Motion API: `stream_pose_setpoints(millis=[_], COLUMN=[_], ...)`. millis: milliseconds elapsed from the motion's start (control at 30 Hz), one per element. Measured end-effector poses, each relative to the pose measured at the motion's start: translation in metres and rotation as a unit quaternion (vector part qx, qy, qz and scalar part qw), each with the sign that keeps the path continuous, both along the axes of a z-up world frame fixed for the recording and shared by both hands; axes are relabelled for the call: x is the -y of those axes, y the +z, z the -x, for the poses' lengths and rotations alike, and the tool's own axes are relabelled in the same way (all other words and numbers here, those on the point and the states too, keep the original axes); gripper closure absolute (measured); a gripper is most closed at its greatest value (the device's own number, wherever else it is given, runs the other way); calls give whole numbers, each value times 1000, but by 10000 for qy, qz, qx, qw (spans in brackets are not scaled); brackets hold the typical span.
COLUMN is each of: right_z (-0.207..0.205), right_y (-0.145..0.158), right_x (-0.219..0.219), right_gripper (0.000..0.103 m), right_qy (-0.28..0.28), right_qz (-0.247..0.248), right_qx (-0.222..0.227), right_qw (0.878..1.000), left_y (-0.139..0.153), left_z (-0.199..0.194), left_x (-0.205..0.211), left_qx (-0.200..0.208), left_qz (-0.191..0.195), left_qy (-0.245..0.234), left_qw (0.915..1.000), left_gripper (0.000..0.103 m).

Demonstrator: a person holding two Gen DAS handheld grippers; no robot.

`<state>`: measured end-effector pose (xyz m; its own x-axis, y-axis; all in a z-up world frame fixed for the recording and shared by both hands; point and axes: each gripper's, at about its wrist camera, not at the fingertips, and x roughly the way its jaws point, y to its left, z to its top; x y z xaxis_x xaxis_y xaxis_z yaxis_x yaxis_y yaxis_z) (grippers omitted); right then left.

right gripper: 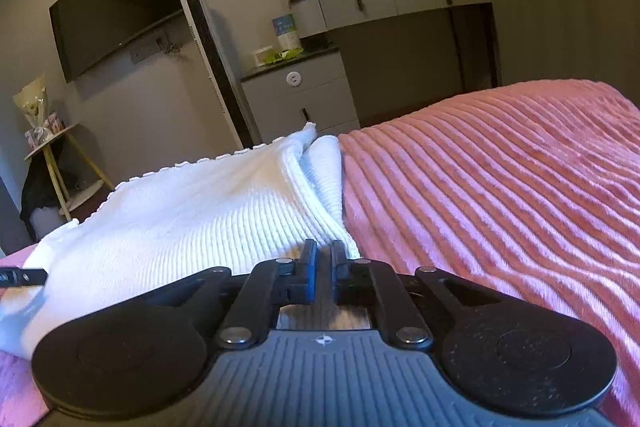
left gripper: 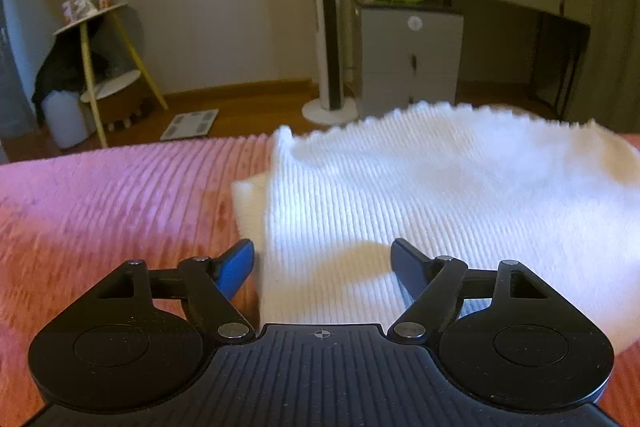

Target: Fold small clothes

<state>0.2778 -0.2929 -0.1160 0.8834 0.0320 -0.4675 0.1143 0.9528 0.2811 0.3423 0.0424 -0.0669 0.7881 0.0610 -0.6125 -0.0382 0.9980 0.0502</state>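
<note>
**White knit on the pink bed, one corner pinched**

White ribbed knit, a small garment (left gripper: 420,195), lies spread on my bed's pink corduroy-striped blanket (left gripper: 120,195), its scalloped hem running along the far edge toward the room. From my left wrist view, a second layer of the same white fabric peeks out beneath its left side.

My left tongs (left gripper: 322,267) stand wide apart, nothing between them. The blue-faced finger sits over the pink blanket just beside the garment's left edge, the other finger over the white knit itself.

My right tongs (right gripper: 324,259) are nearly closed at the garment's (right gripper: 192,219) near right corner; white ribbed cloth shows in the narrow gap behind the tips, so they are pinching that edge. From this corner a raised fold of knit runs away toward the far edge of the bed, with the pink blanket (right gripper: 500,187) stretching off to its right.

Beyond the bed I see a grey dresser (left gripper: 412,55) and a wall-mounted television (right gripper: 120,3).
</note>
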Motion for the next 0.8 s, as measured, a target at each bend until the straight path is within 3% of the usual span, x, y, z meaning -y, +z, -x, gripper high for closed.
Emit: stream_pose_setpoints(millis=[133,233,333,467,500,533,667,733,800], right_z=[-1,-4,-8,-10,-10,-9,3,5,2], right_y=[9,10,6,6,8,11,22,23,17], right_x=[-9,-16,-11,-11,-11,-8,-3,-14,-25], right_gripper=[97,97,97,97,80,72,70,60,59], right_qy=[-27,43,7,-183,-372,-463,-51,353,602], right_qz=[371,601,528,683,825,805,264,193,310], right_qx=[101,77,-35,-126,-173,-154,591,917,837], right_qw=[9993,9982,9986,9974,9957,9956,9979,9950,9942], left_y=[16,21,17,1,0,-1,-13,-17,-18], left_z=[-2,-7,-17,-27,-26,-23,-17,-15,-16], left_x=[6,37,72,108,113,117,128,133,133], left_qx=[223,301,189,-107,-93,-61,-116,-31,-42], left_qz=[299,332,438,351,334,326,292,170,291], left_qy=[-6,-388,-879,-1066,-1104,-1195,-1360,-1353,-1295], left_qw=[9993,9982,9950,9936,9933,9923,9902,9906,9911], left_gripper=[22,22,22,21,21,18,12,10,9])
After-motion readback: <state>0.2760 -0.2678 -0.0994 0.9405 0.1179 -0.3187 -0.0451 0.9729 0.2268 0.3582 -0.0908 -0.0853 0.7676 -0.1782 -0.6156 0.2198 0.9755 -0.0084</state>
